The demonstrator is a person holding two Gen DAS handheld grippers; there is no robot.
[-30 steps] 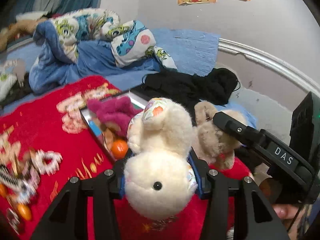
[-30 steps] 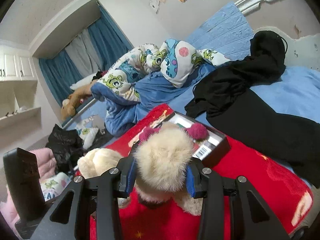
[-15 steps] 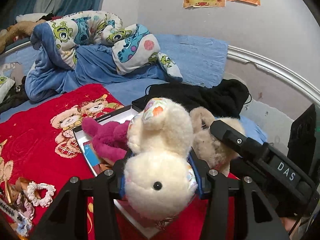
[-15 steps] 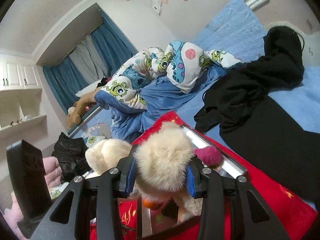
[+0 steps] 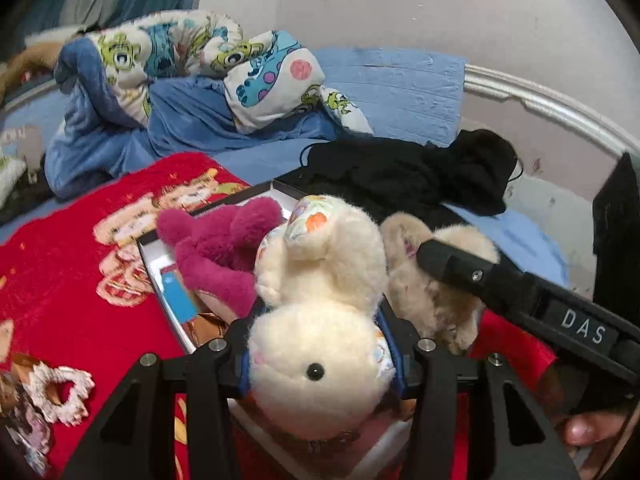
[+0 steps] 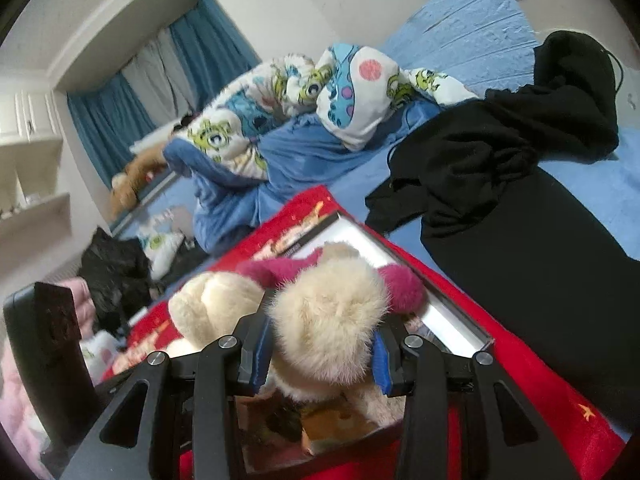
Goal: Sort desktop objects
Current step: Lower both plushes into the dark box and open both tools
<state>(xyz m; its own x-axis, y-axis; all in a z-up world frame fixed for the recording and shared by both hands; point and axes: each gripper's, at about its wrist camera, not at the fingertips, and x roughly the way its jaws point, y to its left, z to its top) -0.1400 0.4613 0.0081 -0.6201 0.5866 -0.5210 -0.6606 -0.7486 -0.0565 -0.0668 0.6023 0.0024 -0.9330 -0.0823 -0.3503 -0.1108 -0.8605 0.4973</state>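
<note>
My left gripper [image 5: 320, 364] is shut on a cream plush rabbit [image 5: 320, 304], its head squeezed between the blue pads. My right gripper [image 6: 318, 356] is shut on a tan plush toy [image 6: 328, 320]. That tan plush toy [image 5: 432, 280] also shows in the left wrist view, with the right gripper's black finger across it. Both toys hang over an open shallow box [image 6: 452, 316] on the red blanket [image 5: 72, 264]. A magenta plush [image 5: 224, 248] lies in the box [image 5: 154, 264]. The cream rabbit [image 6: 208, 304] appears left of the tan toy in the right wrist view.
Black clothes [image 6: 520, 184] lie on the blue sheet to the right of the box. A cartoon-print quilt [image 5: 192, 64] is heaped at the back. Small lace trinkets [image 5: 60, 388] sit on the blanket at the lower left. A person's fingertip [image 5: 588, 432] shows at the lower right.
Both grippers have carried their plush toys forward over the box, which now lies directly beneath them. The grips have not changed.
</note>
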